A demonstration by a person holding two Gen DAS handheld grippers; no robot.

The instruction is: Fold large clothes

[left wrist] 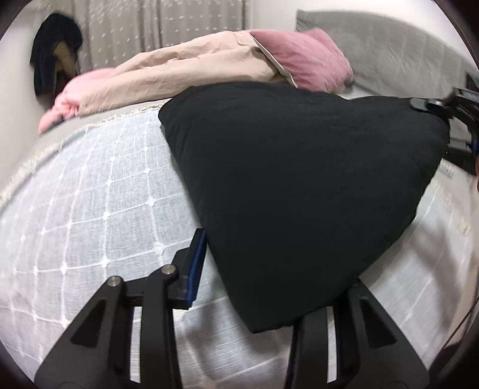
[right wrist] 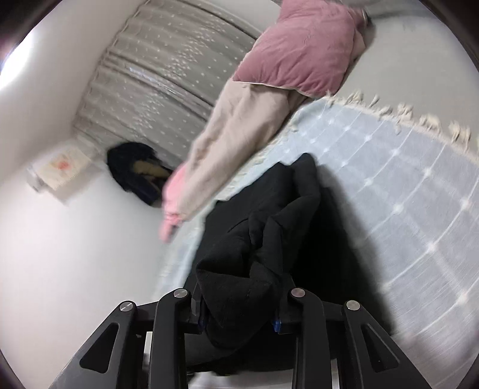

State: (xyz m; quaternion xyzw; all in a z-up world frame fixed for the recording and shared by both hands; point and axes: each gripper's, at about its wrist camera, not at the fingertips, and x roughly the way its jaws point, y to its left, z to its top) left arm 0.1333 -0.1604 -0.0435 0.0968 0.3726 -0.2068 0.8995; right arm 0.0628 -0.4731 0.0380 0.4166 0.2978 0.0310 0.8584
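Right between the fingers of the left gripper (left wrist: 254, 269), & a bit to its right side, lay the near corner of the black garment (left wrist: 299, 185). The left finger w/ its blue pad (left wrist: 196, 266) stood apart from the cloth edge, just beside it. The right finger was mostly hidden under the cloth, so the jaws looked spread wide, w/ the corner lying across one of them. Whether that corner was truly held could not be told.

The cloth ran away from the left gripper, forward & to the right, wide at the far end & narrow at the near end, like a big triangle. Its far right corner went up to the right gripper (left wrist: 443, 113), at the edge of the left wrist view.

In the right wrist view, the right gripper (right wrist: 239, 311) was pinching a thick bunch of the black garment (right wrist: 269, 215) between its pads. The cloth bulged out above the jaws & hung forward from them, down to the bed cover (right wrist: 404, 179). So the right gripper had the firm hold, & the left was nearest to the free near corner. My guess: the next move turns on both corners being carried the same way, across the long side.

The garment looked soft, thick & plain black, already doubled over, w/ no sleeves showing.

Farther off lay a beige blanket (left wrist: 185, 74) & a pink pillow (left wrist: 305, 59), well apart from the fold. Farthest was the curtain (left wrist: 155, 21).
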